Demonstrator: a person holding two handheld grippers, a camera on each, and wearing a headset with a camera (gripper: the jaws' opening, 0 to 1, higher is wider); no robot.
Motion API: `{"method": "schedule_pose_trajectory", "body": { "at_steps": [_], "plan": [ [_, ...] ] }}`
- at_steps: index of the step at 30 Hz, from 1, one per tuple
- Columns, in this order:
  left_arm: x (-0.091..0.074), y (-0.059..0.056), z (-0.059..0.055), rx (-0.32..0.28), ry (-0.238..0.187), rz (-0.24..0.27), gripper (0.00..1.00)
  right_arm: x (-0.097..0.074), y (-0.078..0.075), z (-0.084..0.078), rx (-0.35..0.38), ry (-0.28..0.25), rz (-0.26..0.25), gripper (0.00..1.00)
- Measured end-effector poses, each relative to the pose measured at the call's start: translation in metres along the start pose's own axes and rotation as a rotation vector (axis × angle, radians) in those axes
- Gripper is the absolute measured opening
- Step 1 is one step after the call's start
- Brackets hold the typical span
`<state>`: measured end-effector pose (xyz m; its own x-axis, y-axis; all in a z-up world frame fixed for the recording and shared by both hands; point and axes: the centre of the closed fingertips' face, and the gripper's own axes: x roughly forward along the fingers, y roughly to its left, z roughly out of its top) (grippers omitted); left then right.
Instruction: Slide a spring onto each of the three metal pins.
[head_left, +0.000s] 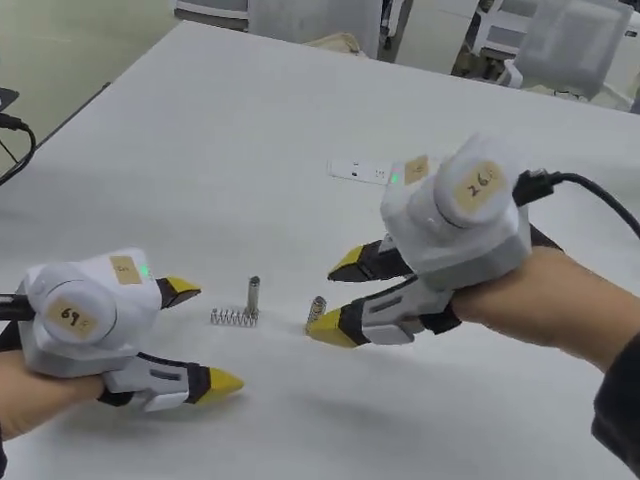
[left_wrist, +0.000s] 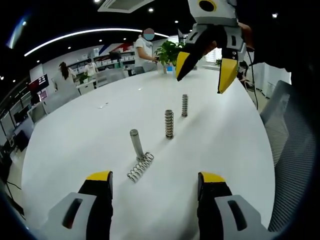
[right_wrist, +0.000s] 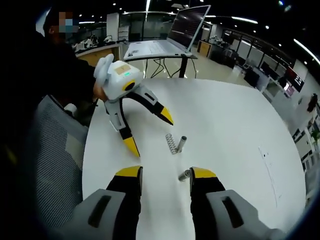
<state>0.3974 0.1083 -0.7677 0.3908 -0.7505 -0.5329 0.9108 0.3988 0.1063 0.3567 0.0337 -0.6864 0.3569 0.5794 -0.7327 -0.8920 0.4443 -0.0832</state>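
Two sprung pins (left_wrist: 169, 124) stand in left gripper view.

White table (head_left: 250, 120) in an office (ceiling strip lights (left_wrist: 80, 33)), perhaps mesh chairs (head_left: 570, 40) behind.

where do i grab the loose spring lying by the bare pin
Pinch the spring across its coils near the middle, from above. It lies flat on the table beside the upright bare pin, so a mid-body hold should leave an end free for the pin top.
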Motion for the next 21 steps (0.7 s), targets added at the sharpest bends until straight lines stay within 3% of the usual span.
{"method": "schedule_pose_trajectory", "body": {
  "at_steps": [11, 21],
  "plan": [
    [0.006, 0.002, 0.003, -0.007, -0.003, -0.008, 0.61, -0.041, 0.005, -0.022, 0.124, -0.085, -0.112, 0.44],
    [0.009, 0.001, 0.003, -0.004, 0.006, -0.018, 0.58, -0.072, -0.003, -0.056, 0.284, -0.151, -0.218, 0.45]
  ]
}}
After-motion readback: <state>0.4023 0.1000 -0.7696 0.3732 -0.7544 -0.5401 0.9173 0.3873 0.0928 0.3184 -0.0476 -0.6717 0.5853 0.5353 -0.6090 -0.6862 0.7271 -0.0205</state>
